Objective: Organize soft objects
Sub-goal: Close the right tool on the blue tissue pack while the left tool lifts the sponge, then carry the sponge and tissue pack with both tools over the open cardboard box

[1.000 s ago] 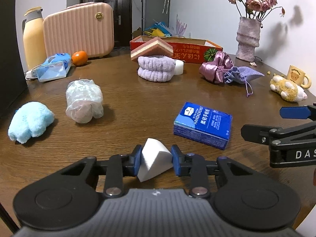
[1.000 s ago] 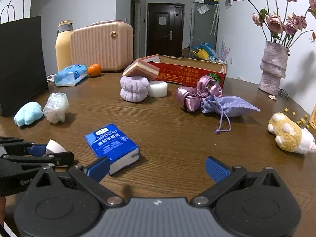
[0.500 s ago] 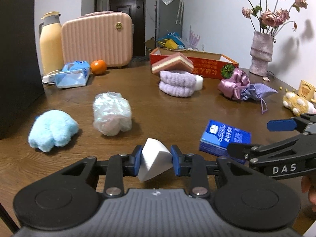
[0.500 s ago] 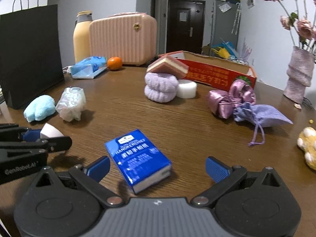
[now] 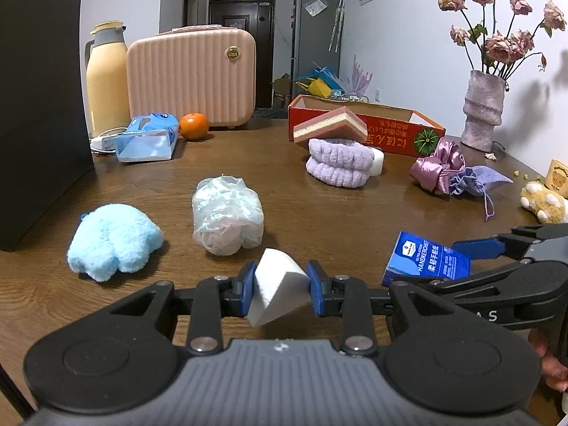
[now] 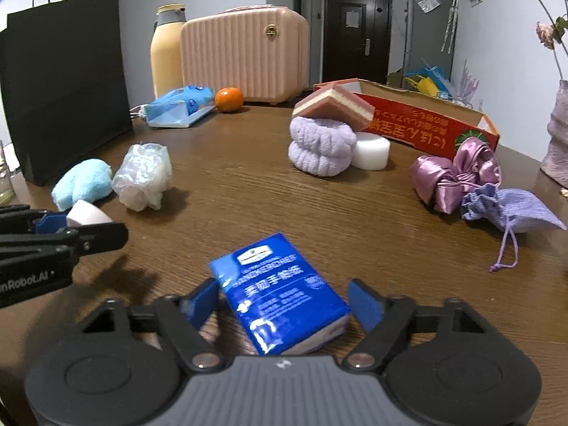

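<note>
With the left tongs (image 5: 280,285) pinching the white sponge (image 5: 275,285), the spread right tongs (image 6: 284,307) at the bottom centre should press evenly on both long sides of the blue tissue pack (image 6: 280,293).

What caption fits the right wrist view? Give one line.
Open right tongs straddle a blue tissue pack on the table; left tongs hold a white sponge.

Between our right gripper (image 6: 282,305) fingers (image 6: 365,305), which stand spread wide, lies a blue plastic-wrapped pack of paper handkerchiefs (image 6: 280,294) on the brown wooden desk (image 6: 248,191); neither blue pad touches it. Off to the left of the fingers our left gripper (image 6: 76,220) pinches a white foam wedge (image 6: 87,214). Far ahead of the fingers a lilac fluffy headband roll (image 6: 321,149) sits under a pink layered sponge block (image 6: 333,104).
</note>
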`<state>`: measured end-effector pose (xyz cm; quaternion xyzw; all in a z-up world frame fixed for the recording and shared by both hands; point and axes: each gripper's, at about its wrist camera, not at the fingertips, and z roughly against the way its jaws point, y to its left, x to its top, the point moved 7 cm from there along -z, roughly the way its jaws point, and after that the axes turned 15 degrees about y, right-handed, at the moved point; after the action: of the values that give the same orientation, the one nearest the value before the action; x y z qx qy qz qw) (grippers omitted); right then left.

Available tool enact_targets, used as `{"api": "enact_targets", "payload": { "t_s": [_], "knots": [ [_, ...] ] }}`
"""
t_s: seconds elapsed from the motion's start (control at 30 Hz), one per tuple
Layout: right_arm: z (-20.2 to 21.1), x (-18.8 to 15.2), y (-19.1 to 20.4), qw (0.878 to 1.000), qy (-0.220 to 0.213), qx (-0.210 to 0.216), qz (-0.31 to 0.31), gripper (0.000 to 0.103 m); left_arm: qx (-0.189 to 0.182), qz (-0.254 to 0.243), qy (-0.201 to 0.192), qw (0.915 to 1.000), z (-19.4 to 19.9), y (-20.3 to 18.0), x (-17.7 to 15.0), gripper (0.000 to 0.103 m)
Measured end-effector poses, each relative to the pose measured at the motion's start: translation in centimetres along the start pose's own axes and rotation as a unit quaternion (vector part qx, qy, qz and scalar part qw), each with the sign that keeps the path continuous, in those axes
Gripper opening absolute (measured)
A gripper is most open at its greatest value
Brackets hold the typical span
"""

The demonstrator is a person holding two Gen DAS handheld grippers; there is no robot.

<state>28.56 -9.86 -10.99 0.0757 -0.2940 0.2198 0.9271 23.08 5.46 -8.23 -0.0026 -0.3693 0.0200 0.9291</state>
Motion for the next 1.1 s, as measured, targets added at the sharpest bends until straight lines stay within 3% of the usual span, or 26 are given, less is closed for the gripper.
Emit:
{"api": "enact_targets", "payload": {
  "t_s": [0.37, 0.7, 1.1],
  "knots": [
    [0.5, -0.2, -0.4, 1.0, -0.012, 0.02, -0.004, 0.056, -0.009, -0.002, -0.008, 0.9999, 0.2, -0.4, 0.7, 0.032],
    [2.4, 0.5, -2.0, 0.999, -0.045, 0.016, -0.014, 0.054, -0.022, -0.01, -0.029, 0.9993, 0.8, -1.9, 3.0, 0.032],
    [5.1, 3.4, -6.7, 0.993, -0.104, -0.01, -0.051, 0.054, -0.04, -0.01, -0.061, 0.9973, 0.9, -4.9, 8.1, 0.032]
  ]
}}
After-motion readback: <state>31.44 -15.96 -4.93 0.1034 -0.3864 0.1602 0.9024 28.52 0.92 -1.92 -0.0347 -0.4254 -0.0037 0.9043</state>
